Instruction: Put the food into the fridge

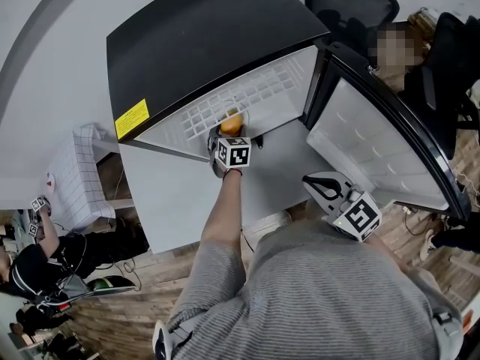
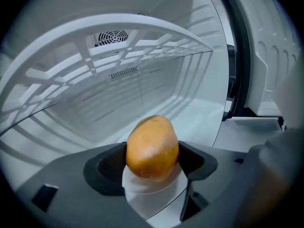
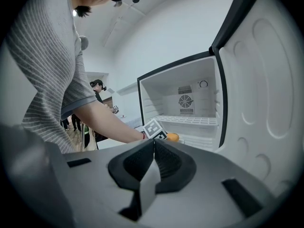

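The black fridge [image 1: 210, 43] stands with its door [image 1: 375, 141] swung wide to the right. My left gripper [image 1: 232, 130] reaches into the white compartment and is shut on a yellow-orange oval piece of food [image 2: 152, 148], which stands upright between the two dark pads. It hangs just above the compartment floor, below a white grid shelf [image 2: 118, 46]. My right gripper [image 1: 324, 188] hovers outside beside the door, jaws shut with nothing between them. In the right gripper view the food [image 3: 173, 137] shows at the fridge mouth next to the left gripper's marker cube [image 3: 154, 128].
A fan vent [image 2: 112, 36] sits in the fridge's back wall. The door's inner liner [image 3: 266, 80] rises close on the right. A white wire rack [image 1: 79, 171] stands left of the fridge, another person [image 1: 37, 268] beyond it, and a black chair [image 1: 352, 6] behind.
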Demonstrator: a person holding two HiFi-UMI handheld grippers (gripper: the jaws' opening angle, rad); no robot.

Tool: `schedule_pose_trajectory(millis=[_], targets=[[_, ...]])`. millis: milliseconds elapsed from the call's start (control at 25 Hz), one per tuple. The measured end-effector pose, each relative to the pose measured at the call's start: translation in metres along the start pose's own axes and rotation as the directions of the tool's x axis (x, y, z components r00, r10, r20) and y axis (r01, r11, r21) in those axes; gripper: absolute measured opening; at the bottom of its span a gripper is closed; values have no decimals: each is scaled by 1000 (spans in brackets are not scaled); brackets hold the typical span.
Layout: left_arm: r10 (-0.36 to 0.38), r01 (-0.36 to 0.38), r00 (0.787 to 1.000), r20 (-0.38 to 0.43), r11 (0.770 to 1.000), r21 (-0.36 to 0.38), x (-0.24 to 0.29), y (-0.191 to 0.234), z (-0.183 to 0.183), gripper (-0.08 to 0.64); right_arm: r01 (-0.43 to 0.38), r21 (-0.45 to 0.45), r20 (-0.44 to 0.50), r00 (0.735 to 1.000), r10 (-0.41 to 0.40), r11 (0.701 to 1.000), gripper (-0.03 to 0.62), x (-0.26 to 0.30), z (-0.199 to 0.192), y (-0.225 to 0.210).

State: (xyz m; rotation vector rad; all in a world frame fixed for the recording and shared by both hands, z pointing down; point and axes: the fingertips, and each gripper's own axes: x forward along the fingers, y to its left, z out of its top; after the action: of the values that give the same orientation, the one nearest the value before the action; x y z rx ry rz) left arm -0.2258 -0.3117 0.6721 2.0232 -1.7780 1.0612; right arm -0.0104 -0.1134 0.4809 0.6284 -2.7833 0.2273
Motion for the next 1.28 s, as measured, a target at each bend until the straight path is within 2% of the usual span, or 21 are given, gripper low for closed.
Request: schedule_pose_trajectory(millis=[400,800,1040,1280], targets=[[3,-3,1000,-31,1000,-17,11,6,-4,331,13,-3,-8,1000,-13,1000,15,-4,-3,0],[-10,9,1000,-18,1000,-27,11,5,-6,331,7,-5,-13,1000,-7,1000,15,-5,-5,4],[-6,6,1000,-26,1000,-1,11,4,-6,331,-1,-8,-19,1000,1,1000,15,-6,-6,7],[-18,18,999,-31,1000,-5,11,5,-6,331,2,-3,-26,1000,-2,1000,15,-8,-7,7]])
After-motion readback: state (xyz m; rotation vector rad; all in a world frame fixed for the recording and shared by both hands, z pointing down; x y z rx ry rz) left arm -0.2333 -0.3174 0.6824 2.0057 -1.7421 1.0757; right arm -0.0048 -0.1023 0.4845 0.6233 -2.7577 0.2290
